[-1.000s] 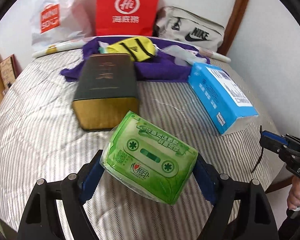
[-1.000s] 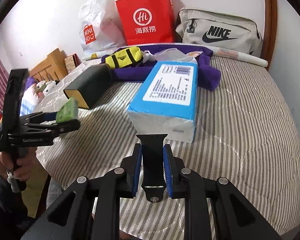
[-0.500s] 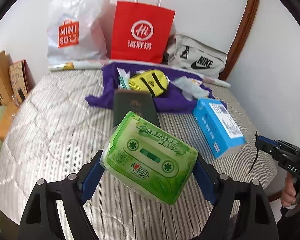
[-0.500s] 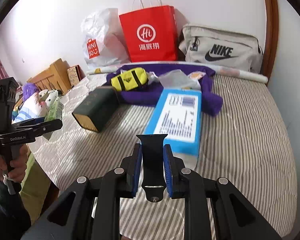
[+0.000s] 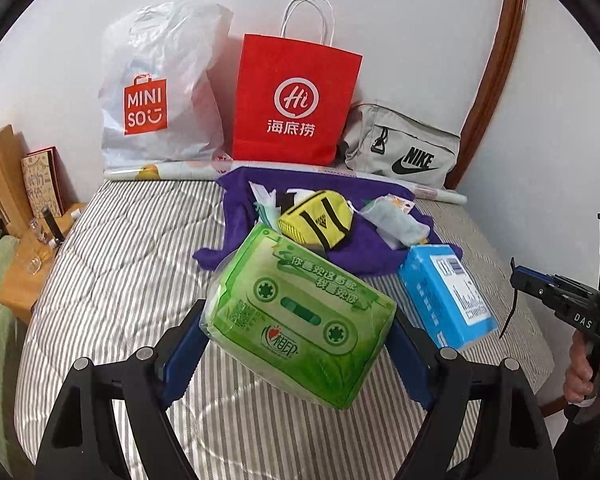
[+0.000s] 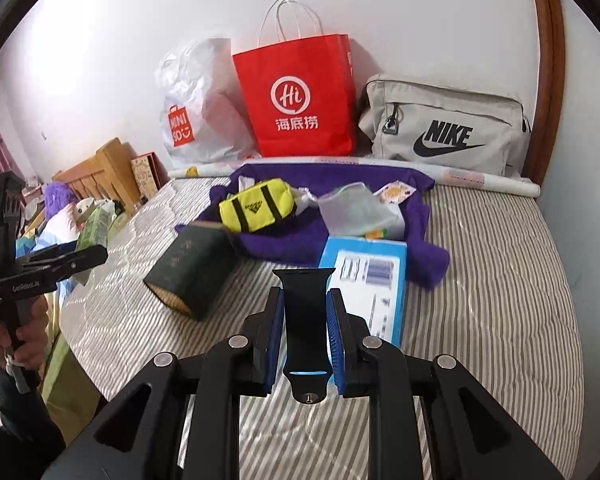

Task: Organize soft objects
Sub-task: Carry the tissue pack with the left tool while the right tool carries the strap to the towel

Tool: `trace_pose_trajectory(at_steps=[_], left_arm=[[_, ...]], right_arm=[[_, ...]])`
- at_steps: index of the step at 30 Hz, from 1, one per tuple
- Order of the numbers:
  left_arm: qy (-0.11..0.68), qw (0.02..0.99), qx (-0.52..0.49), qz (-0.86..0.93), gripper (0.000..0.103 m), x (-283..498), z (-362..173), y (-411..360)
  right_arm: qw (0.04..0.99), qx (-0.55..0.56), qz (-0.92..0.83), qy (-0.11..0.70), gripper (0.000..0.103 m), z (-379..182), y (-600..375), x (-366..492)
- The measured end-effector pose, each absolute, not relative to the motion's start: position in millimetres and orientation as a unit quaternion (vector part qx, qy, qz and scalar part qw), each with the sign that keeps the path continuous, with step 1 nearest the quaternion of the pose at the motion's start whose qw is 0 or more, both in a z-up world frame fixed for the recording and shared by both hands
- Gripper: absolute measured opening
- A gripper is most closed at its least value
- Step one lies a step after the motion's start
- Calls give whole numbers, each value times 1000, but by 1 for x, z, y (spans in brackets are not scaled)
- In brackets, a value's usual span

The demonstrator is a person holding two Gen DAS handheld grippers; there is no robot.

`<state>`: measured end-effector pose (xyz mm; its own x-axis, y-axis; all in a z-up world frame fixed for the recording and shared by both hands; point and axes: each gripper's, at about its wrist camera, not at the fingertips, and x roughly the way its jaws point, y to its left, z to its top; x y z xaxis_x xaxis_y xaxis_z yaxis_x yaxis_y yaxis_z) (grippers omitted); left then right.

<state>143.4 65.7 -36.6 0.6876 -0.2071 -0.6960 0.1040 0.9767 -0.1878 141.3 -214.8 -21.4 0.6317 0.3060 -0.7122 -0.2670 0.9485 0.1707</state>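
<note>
Striped bed (image 5: pixel 112 280), green tissue pack (image 5: pixel 300 320) pinched in left jaws, black strap (image 6: pixel 304 312) in right

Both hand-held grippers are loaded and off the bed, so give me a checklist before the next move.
1. Left hand-held gripper clamps the green tissue pack on both sides: ok.
2. Right hand-held gripper pinches the black strap: ok.
3. Strap gripped firmly enough not to slip: cannot tell.
4. Striped bed cover has bare room to the right of the blue tissue pack: ok.
5. Purple cloth free for more items: not ok, the yellow pouch and small packets lie on it.
6. Red paper bag open at the top: cannot tell.
</note>
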Motion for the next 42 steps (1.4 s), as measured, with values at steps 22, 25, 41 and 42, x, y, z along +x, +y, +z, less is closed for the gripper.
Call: trace_pose_trajectory(at_steps=[22,25,41,42], left_arm=[[394,912,-79,-87,83,210,-35,70],[399,909,-82,-91,83,220,-36,69],[414,900,-82,-104,83,268,-51,66],[415,900,-83,-105,83,271,-51,67]], right_arm=[[904,12,146,402,21,-15,-216,210],[903,15,147,404,21,-16,-215,219],[900,-1,135,413,21,-28,-206,270],[901,-1,134,414,21,-29,-206,273]])
